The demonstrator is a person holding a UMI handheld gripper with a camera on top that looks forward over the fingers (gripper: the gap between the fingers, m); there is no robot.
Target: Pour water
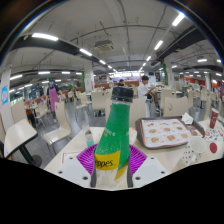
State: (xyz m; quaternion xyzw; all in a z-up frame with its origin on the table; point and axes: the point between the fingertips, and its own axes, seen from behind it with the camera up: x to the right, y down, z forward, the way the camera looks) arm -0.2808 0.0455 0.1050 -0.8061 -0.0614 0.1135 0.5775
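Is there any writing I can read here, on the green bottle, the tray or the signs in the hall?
Nothing can be read for certain.
Green bottle, yellow label with dark print: too blurred to read.
Tray on the table: a pattern, no readable words.
Blue sign far off in the hall: too small to read.
Red and white card beside the tray: unreadable.

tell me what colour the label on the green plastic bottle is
Yellow, on the green plastic bottle held between the gripper fingers; gripper view shows it best.
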